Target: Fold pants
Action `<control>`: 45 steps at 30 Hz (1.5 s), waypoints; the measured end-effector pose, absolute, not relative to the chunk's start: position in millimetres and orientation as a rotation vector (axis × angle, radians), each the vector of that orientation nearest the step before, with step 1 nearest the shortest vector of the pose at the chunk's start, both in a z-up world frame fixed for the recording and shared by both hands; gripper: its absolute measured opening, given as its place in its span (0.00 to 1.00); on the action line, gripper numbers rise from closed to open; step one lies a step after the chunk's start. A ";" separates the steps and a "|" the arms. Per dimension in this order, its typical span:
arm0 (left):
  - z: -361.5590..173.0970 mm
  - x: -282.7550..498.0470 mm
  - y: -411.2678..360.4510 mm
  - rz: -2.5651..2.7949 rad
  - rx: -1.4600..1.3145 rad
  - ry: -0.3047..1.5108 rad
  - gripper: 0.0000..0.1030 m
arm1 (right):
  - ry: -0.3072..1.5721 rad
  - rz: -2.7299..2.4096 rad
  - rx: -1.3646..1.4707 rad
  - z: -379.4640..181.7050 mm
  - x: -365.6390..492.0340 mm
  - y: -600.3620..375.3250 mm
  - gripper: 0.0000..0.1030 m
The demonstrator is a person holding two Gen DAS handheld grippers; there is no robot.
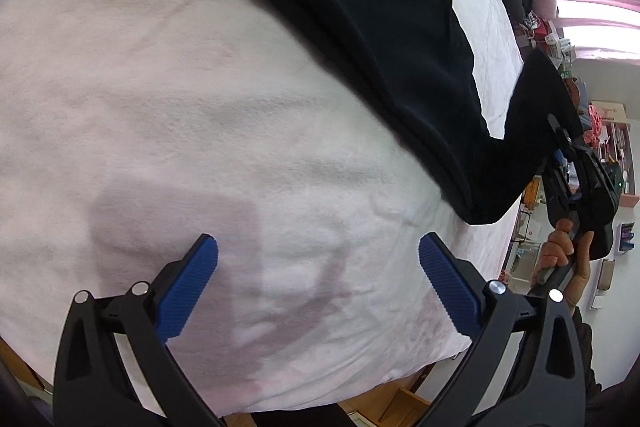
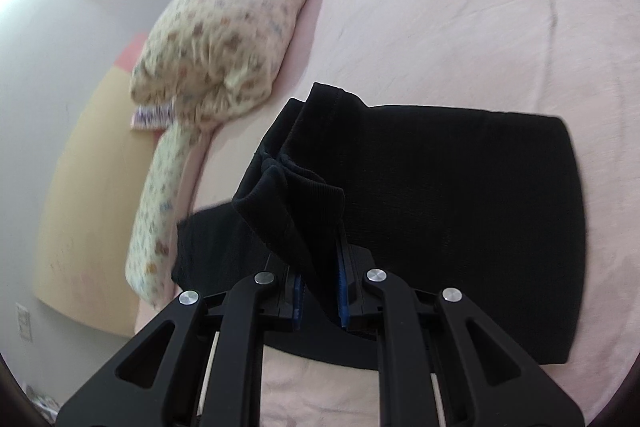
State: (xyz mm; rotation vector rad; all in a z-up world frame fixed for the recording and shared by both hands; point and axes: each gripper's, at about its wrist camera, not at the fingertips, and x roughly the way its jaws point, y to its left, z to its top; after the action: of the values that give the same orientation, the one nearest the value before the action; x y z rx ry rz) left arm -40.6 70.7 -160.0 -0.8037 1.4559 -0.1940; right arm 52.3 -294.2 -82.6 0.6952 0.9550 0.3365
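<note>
The black pants (image 1: pixel 360 27) lie on a pale pink bed sheet (image 1: pixel 160 107), running from the top middle down to the right. My left gripper (image 1: pixel 318 267) is open and empty, its blue pads over bare sheet, apart from the pants. My right gripper (image 1: pixel 560 143) shows at the right edge of the left wrist view, holding the lifted end of the pants. In the right wrist view my right gripper (image 2: pixel 320 287) is shut on a bunched ribbed cuff of the pants (image 2: pixel 296 203), above the flat part of the pants (image 2: pixel 460 219).
A floral pillow or quilt (image 2: pixel 216 59) lies at the bed's left side against a wooden headboard (image 2: pixel 80 195). The bed's edge (image 1: pixel 360 393) is near in the left wrist view, with wooden floor below. Cluttered shelves (image 1: pixel 612 147) stand at the right.
</note>
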 end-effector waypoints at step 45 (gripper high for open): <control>-152.6 -47.4 109.0 -0.208 -0.827 1.417 0.98 | 1.023 0.525 -0.140 -120.4 17.9 -68.1 0.50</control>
State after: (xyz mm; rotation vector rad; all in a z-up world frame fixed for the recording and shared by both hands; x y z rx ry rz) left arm -47.4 109.0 -152.6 -0.8272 1.4168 -0.2085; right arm 17.9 -68.1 -120.4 -0.1398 1.0234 0.5247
